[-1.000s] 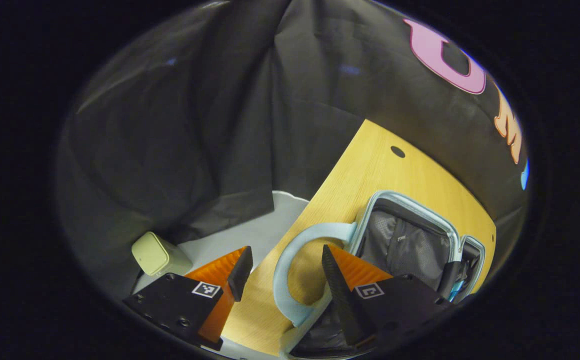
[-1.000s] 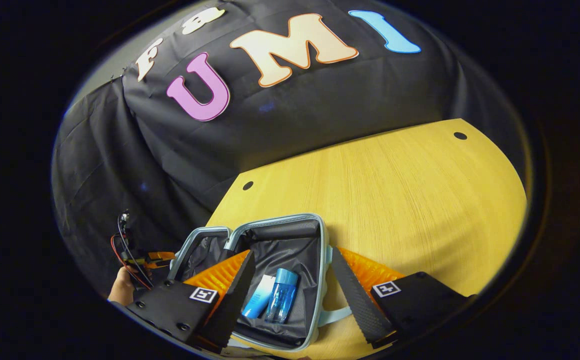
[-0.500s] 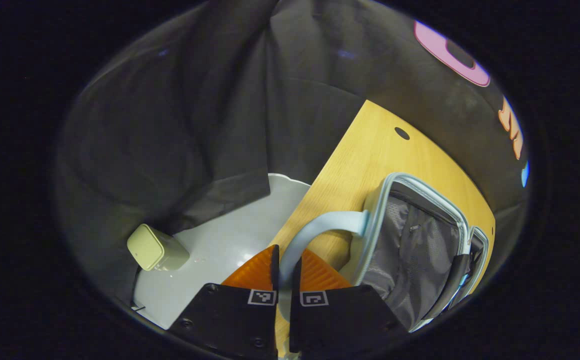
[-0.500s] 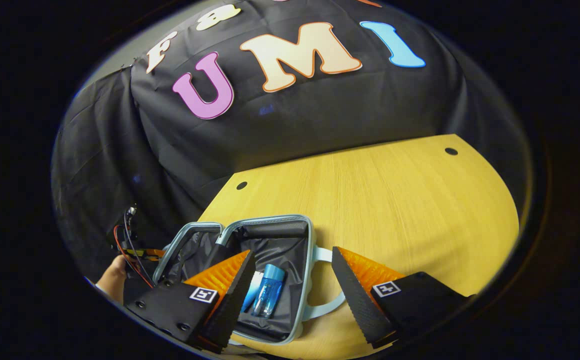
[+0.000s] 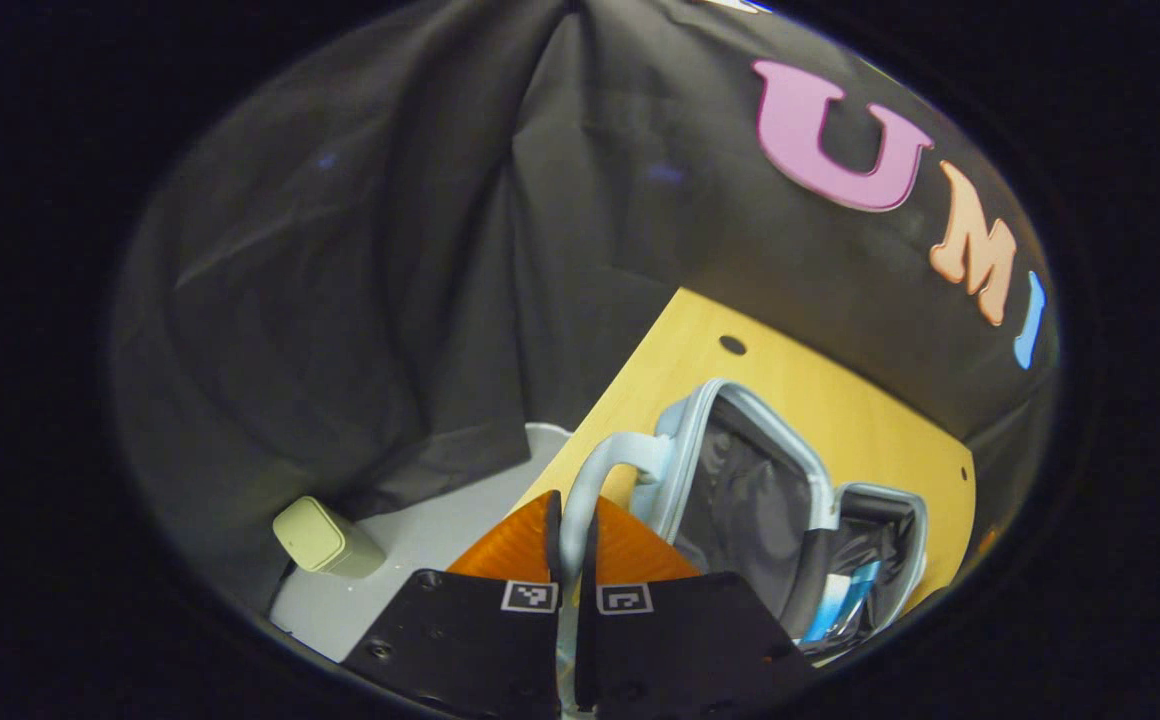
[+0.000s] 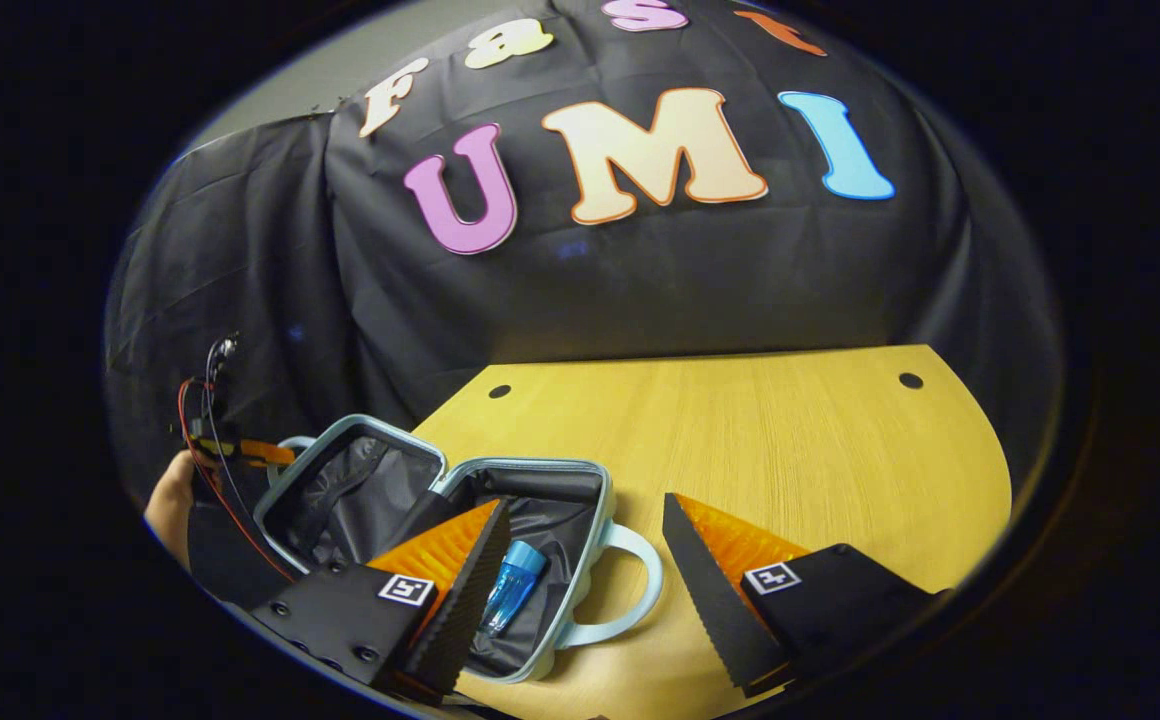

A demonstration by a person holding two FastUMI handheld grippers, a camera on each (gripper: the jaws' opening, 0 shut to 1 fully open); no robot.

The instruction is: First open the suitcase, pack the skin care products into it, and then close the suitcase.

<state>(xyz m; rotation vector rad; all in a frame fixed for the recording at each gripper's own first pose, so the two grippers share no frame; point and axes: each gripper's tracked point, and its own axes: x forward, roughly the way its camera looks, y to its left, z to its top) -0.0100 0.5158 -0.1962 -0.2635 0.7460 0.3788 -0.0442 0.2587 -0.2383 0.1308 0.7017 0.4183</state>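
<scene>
A light-blue suitcase lies open on the wooden table. In the right gripper view its right half holds a blue bottle, and a pale handle sticks out toward my right gripper, which hovers open just above that half. The left half is tilted up. In the left gripper view my left gripper is shut on that half's curved handle; the grey-lined half stands raised, and blue skin care products show in the other half beyond it.
In the right gripper view a hand holds the left gripper with red and black wires at the far left. A pale green box sits on the grey floor beside the table. Two holes mark the table's back edge.
My left gripper shut on the handle of the suitcase's left half and lifted that half up from flat. My right gripper stayed open and drew back a little.
</scene>
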